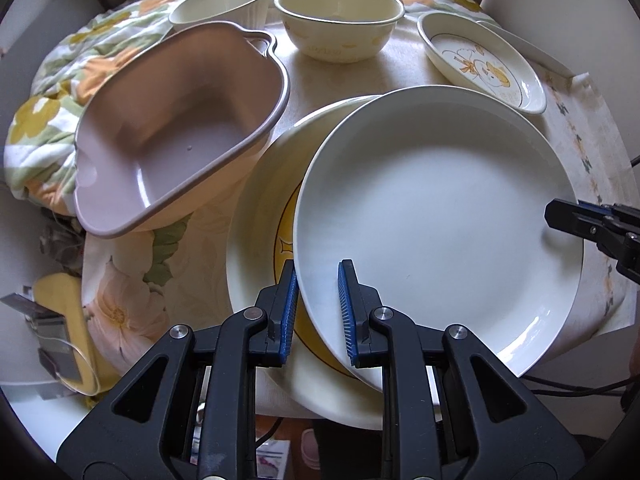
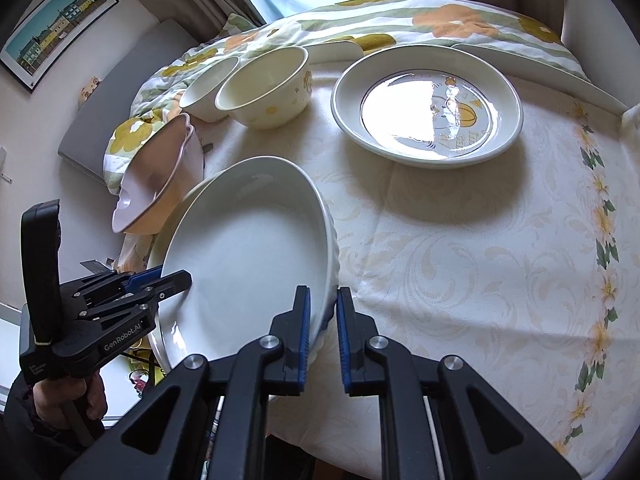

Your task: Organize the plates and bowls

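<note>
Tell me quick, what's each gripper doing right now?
Left gripper: shut on the rim of the plain white round ceramic plate.
Right gripper: shut on the opposite rim of the same plate.

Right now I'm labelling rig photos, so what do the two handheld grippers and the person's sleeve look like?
Both the left gripper and the right gripper are matte black scissor-linkage frames with silver pivot pins and ribbed blue pads. The left one's side reads "GenRobot.AI" in white. The sleeve is dark.
</note>
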Action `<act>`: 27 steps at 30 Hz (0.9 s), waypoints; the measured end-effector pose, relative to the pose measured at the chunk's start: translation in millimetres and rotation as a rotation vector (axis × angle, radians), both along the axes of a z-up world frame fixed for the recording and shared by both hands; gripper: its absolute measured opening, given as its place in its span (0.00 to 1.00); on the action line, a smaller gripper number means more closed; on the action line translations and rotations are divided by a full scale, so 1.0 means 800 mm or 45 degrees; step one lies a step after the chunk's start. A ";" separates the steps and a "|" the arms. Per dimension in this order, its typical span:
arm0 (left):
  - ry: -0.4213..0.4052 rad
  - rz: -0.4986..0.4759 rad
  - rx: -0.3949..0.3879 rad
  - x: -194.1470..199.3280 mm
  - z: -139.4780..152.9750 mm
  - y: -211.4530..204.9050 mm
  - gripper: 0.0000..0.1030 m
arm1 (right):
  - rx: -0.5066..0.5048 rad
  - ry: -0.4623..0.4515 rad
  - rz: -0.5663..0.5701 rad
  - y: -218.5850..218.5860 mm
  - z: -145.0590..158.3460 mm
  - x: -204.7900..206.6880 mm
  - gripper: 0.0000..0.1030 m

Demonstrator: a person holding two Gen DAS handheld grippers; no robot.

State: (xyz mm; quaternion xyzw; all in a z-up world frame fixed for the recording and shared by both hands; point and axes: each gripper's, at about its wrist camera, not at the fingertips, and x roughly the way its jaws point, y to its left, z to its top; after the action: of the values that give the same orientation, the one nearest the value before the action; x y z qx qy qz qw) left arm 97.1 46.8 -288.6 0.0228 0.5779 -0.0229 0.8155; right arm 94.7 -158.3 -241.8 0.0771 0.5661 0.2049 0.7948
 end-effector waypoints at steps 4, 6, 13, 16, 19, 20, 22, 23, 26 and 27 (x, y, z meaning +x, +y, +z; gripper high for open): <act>-0.032 -0.039 0.118 -0.004 0.002 -0.011 0.16 | -0.016 -0.010 0.024 0.005 -0.002 0.002 0.11; -0.048 -0.055 0.183 -0.006 0.003 -0.015 0.16 | -0.037 -0.018 0.041 0.009 -0.003 0.004 0.11; -0.071 -0.077 0.330 -0.010 0.003 -0.021 0.16 | -0.154 -0.092 0.118 0.029 0.000 0.003 0.11; -0.072 -0.090 0.375 -0.010 0.003 -0.026 0.16 | -0.223 -0.121 0.147 0.039 0.000 0.003 0.11; -0.080 -0.108 0.445 -0.013 0.003 -0.033 0.16 | -0.262 -0.141 0.166 0.045 -0.001 0.002 0.11; -0.083 -0.112 0.463 -0.014 0.002 -0.036 0.16 | -0.267 -0.144 0.169 0.046 -0.001 0.002 0.11; -0.087 -0.115 0.490 -0.015 0.001 -0.038 0.16 | -0.276 -0.149 0.171 0.048 -0.001 0.002 0.11; -0.088 -0.117 0.505 -0.016 0.001 -0.039 0.16 | -0.277 -0.149 0.172 0.048 0.000 0.003 0.11; -0.094 -0.115 0.538 -0.019 0.001 -0.038 0.16 | -0.273 -0.147 0.172 0.050 0.000 0.003 0.11; -0.095 -0.116 0.528 -0.019 0.002 -0.038 0.16 | -0.273 -0.149 0.171 0.050 0.000 0.003 0.11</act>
State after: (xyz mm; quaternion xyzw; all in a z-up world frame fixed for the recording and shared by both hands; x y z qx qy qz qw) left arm 82.1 16.7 -287.0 0.2170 0.5380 0.0607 0.8123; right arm 97.4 -118.0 -242.0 -0.0584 0.5414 0.1999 0.8145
